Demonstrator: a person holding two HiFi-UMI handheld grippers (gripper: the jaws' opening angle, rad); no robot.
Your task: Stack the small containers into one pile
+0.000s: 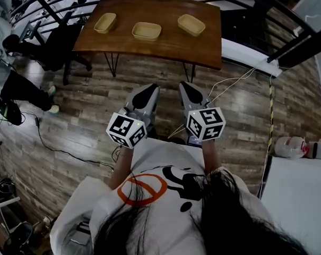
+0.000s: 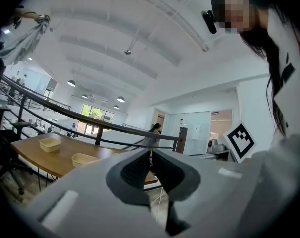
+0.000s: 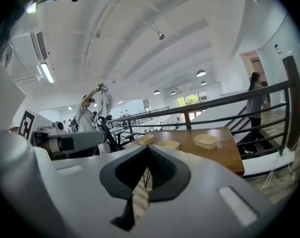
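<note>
Three small tan containers stand apart in a row on the brown wooden table: a left one, a middle one and a right one. Both grippers are held close to the body, over the floor and well short of the table. My left gripper is shut with nothing in it, and so is my right gripper. The right gripper view shows all three containers beyond its shut jaws. In the left gripper view two containers show left of the jaws.
A black railing curves behind and to the right of the table. An office chair and a person are at the left. Cables lie on the wood floor. A white table stands at the right.
</note>
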